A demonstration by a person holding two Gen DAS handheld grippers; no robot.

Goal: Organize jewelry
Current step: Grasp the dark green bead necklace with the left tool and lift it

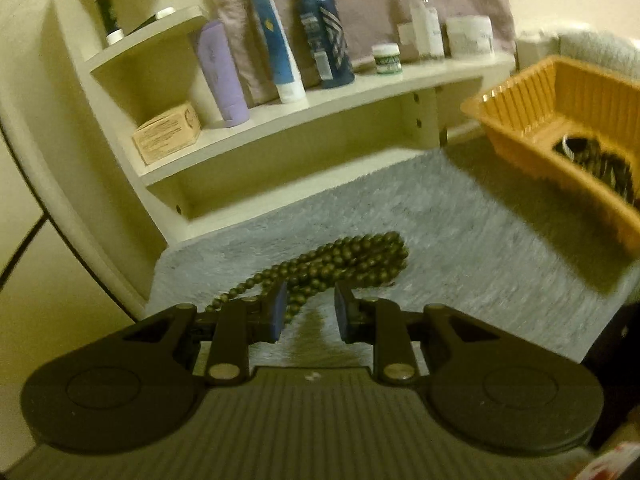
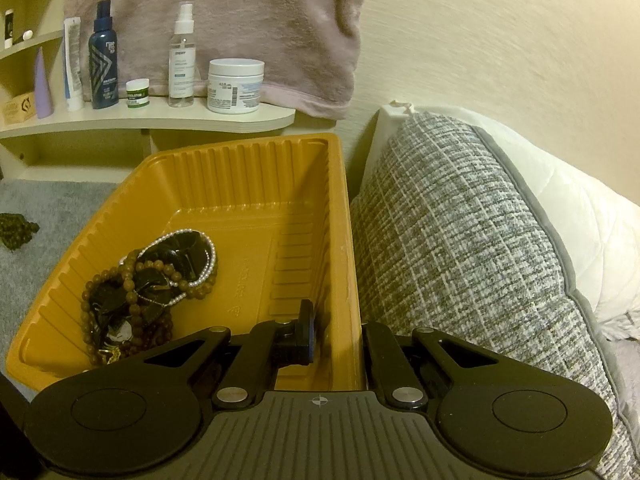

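Observation:
A long olive-bronze bead necklace (image 1: 344,262) lies bunched on the grey fluffy mat (image 1: 460,216). My left gripper (image 1: 311,306) hovers at its near end, jaws a little apart. A few beads show in the gap and behind the left pad (image 1: 278,312), but nothing is pinched. The orange ribbed tray (image 1: 516,120) stands to the right. In the right wrist view my right gripper (image 2: 338,336) is shut on the right wall of the tray (image 2: 240,184), one finger inside and one outside. A pile of bracelets and pearl strings (image 2: 148,284) lies in the tray's left part. The necklace (image 2: 14,232) shows at the far left.
A cream shelf unit (image 1: 320,96) behind the mat holds tubes, a blue bottle (image 1: 324,28), a spray bottle (image 2: 182,56) and jars. A pink towel (image 2: 240,20) hangs above. A grey woven pillow (image 2: 460,240) presses against the tray's right side.

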